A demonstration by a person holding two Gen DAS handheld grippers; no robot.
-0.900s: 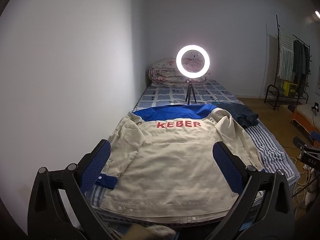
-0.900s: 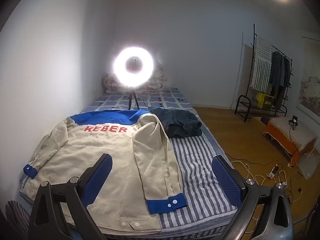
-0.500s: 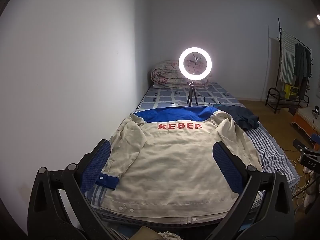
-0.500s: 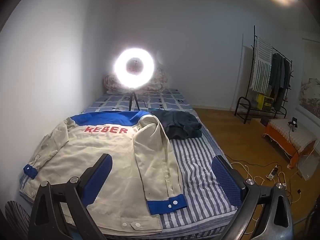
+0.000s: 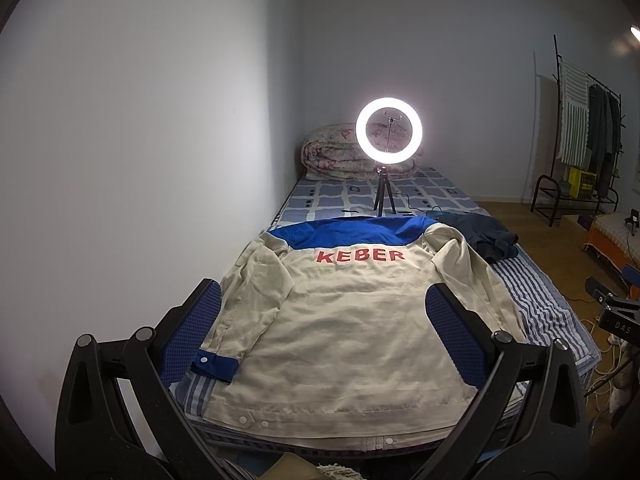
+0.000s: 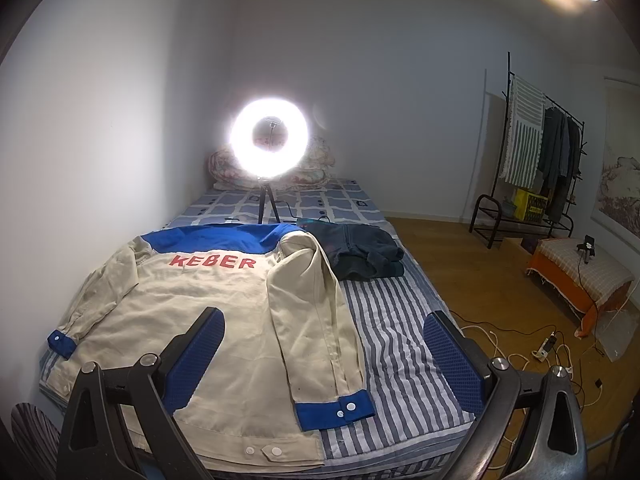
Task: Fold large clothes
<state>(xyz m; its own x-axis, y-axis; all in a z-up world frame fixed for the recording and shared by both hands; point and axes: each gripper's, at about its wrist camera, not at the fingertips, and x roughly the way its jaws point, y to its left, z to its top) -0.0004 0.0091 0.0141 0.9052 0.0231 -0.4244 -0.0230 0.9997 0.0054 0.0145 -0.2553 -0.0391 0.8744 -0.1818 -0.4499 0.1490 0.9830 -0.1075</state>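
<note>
A beige jacket point(image 5: 340, 332) with a blue yoke and red letters "KEBER" lies flat, back up, on the bed point(image 5: 536, 300); it also shows in the right wrist view point(image 6: 208, 320). Its sleeves lie along its sides, with blue cuffs near the bed's front edge: one at the left point(image 5: 214, 366) and one at the right point(image 6: 336, 410). My left gripper point(image 5: 322, 328) is open and empty, held above the jacket's lower part. My right gripper point(image 6: 320, 356) is open and empty above the right sleeve and cuff. Neither touches the cloth.
A lit ring light point(image 5: 389, 131) on a small tripod stands on the bed behind the jacket. A dark folded garment point(image 6: 364, 254) lies to the right of the collar. A rolled quilt point(image 5: 332, 154) is by the far wall. A clothes rack point(image 6: 532, 168), cables point(image 6: 520, 344) and an orange stool point(image 6: 580, 276) are on the floor at right.
Both views have shifted slightly, the left gripper tilting down a little toward the jacket. The jacket has not moved and both grippers stay open.
</note>
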